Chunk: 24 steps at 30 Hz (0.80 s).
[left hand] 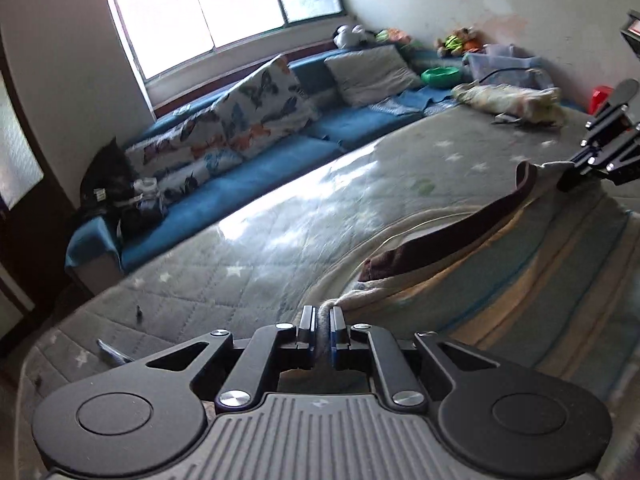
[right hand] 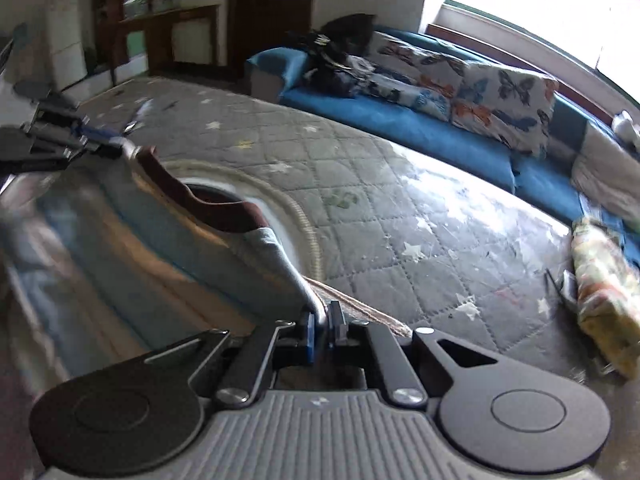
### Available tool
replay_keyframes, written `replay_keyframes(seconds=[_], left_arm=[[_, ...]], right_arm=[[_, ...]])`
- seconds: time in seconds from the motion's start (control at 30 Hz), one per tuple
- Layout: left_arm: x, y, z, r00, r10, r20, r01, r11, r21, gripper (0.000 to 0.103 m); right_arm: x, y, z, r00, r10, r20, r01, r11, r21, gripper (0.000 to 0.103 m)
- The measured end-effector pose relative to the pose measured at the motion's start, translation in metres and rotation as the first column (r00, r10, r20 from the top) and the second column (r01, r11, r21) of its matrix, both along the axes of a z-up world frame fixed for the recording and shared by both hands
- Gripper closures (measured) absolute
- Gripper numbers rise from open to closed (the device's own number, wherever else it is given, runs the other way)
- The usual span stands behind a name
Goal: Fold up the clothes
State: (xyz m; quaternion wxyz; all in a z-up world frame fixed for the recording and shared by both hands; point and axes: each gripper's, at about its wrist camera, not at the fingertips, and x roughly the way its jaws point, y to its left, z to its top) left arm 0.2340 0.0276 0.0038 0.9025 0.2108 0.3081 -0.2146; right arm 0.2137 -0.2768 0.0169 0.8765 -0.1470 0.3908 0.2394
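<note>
The left gripper and the right gripper are matt black plastic with shiny metal rivets and a ribbed grey plastic base, and each pinches soft knit cloth of the striped shirt, whose collar is a darker brown ribbed band. The shirt lies on a quilted, stitched cloth mattress cover that looks smooth and catches window glare at about 11 o'clock from the left gripper. Beyond it sit a blue fabric sofa with printed cotton-like cushions, and at 11 o'clock in the right wrist view a dark wooden cabinet with a dull sheen.
</note>
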Motion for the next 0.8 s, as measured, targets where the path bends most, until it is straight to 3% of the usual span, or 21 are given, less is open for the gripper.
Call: replay_keyframes(seconds=[0.13,0.23,0.47,0.6,0.8], left_arm=[[0.012,0.002,-0.015,0.999,0.042,-0.022,-0.041,0.999,0.008,0.083],[0.016,0.005,-0.02,0.997,0.071,-0.015,-0.071,0.997,0.025,0.075],[0.018,0.023,0.004,0.978,0.208,0.031,-0.207,0.978,-0.03,0.07],[-0.003,0.015,0.022,0.987,0.157,0.022,-0.153,0.979,-0.132,0.07],[-0.017,-0.016,0.012,0.996,0.06,-0.073,-0.074,0.974,-0.214,0.07]], right_arm=[[0.016,-0.01,-0.022,0.996,-0.083,-0.035,0.085,0.994,0.07,0.086],[0.016,-0.019,-0.026,0.992,-0.119,-0.039,0.123,0.987,0.105,0.083],[0.019,-0.035,-0.005,0.967,-0.254,-0.017,0.252,0.946,0.202,0.079],[0.007,-0.028,0.008,0.963,-0.263,0.057,0.244,0.944,0.224,0.078],[0.001,0.012,-0.006,0.988,-0.156,0.013,0.15,0.967,0.205,0.078]])
